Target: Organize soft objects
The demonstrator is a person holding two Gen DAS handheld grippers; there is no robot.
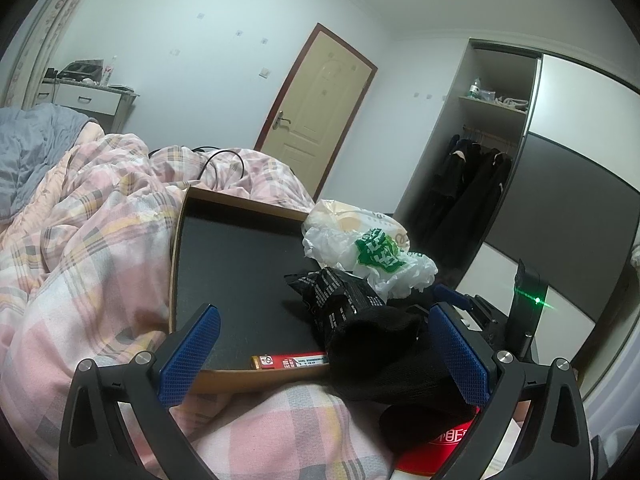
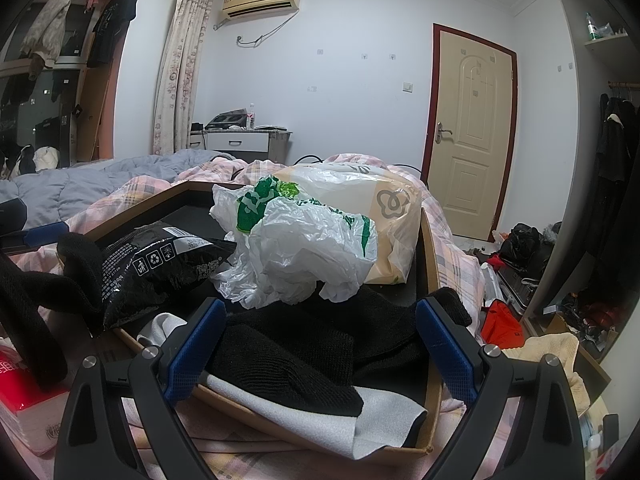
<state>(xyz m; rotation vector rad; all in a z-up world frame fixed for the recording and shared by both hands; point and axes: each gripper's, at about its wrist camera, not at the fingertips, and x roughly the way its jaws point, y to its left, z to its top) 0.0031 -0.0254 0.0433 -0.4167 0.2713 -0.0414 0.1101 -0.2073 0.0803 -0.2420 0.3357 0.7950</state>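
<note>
Two hand-held grippers, both with jaws spread and gripping nothing. Landmark: shallow brown cardboard tray with a black floor (image 2: 434, 264), resting on the pink plaid quilt (image 1: 80, 240).

- Left gripper (image 1: 326, 354): hovers at the tray's near edge, floor bare ahead of it.
- Right gripper (image 2: 320, 344): straddles the black knitted sock (image 2: 288, 364) lying on a pale grey cloth (image 2: 380, 420) at the tray's near rim.
- Crumpled white-and-green plastic bag (image 2: 304, 248): mid-tray, against a beige printed bag (image 2: 396, 216).
- Black printed foil pouch (image 2: 160, 264): tray's left side.
- Red tissue pack (image 2: 16, 384): outside the tray.

Handling note (judgement): pinch the sock's thick middle, clear of the cloth beneath, to avoid dragging both.
</note>
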